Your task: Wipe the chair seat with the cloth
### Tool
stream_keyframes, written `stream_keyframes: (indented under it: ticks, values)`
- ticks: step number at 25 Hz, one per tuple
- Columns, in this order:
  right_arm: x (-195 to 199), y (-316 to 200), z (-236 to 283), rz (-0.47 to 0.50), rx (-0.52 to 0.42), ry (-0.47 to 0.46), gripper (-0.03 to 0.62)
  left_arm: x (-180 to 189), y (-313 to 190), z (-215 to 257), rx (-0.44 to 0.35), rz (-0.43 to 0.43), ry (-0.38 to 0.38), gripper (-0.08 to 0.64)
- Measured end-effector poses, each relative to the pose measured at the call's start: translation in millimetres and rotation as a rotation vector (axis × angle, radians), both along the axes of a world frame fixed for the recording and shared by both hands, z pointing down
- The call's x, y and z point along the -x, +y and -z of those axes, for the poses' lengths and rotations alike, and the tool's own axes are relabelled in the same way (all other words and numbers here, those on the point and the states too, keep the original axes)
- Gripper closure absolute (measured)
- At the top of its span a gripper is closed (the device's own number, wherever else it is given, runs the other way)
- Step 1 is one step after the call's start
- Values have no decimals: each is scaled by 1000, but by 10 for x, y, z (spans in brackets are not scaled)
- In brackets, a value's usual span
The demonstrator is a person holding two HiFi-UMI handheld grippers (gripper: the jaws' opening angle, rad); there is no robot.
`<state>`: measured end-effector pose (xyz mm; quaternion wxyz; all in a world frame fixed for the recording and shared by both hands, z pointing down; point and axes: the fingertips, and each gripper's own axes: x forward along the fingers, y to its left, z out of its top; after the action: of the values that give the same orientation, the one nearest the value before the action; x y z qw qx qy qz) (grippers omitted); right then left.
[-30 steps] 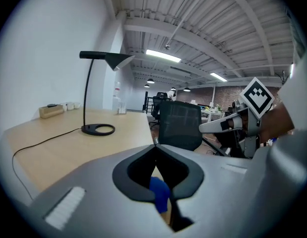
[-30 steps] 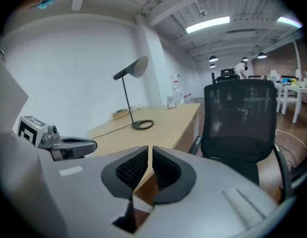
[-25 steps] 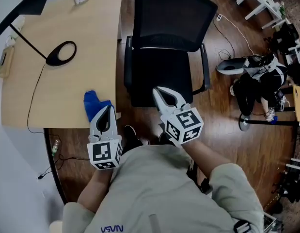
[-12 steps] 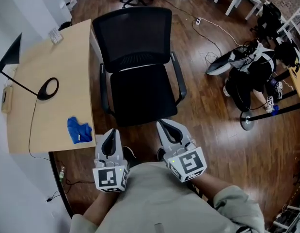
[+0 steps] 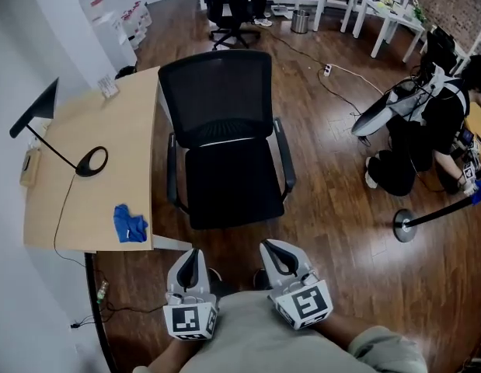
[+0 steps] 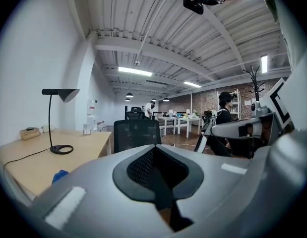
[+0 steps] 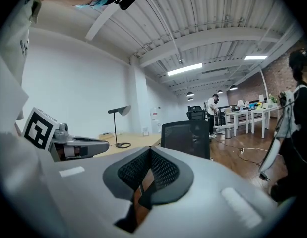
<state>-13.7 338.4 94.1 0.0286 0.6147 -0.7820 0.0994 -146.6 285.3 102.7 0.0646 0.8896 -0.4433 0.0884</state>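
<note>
Holding my left gripper (image 5: pixel 193 258) and right gripper (image 5: pixel 276 252) shut and empty, I see the blue cloth (image 5: pixel 130 224) on the wooden desk's (image 5: pixel 100 196) near corner, ahead-left of the nearer left gripper; the chair seat (image 5: pixel 232 183) lies straight ahead.

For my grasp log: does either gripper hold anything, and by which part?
Nothing is held: left gripper and right gripper are shut, empty; the cloth lies on the desk.
</note>
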Motion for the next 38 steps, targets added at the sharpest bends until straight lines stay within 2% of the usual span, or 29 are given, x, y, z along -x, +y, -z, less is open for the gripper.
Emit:
stream_keyframes:
  ticks: [4,7,12,17,23,30,38]
  values:
    - [20,98,-48,-16,29,-2,592,15,152,-98,36,-16,-26,557]
    - [32,124,-66,-25,39,12,592,-6,169,-130,32,-39,-35,557]
    - [153,48,6,-53,45,14,592,100,65,-98,23,-66,-37,557]
    - [301,-62,5,-63,56,18,592,244,-19,-89,66,-101,-41,557]
    - [446,-214,-17,-65,62,23,592,314,-139,-117,62,-144,-48,557]
    - [674,-325,-57,-38,80,32,592,412,-232,-209,68,-157,-54,557]
    - [643,-341,-192,-43,73,41,592,400,-240,-293,75,-146,-50,557]
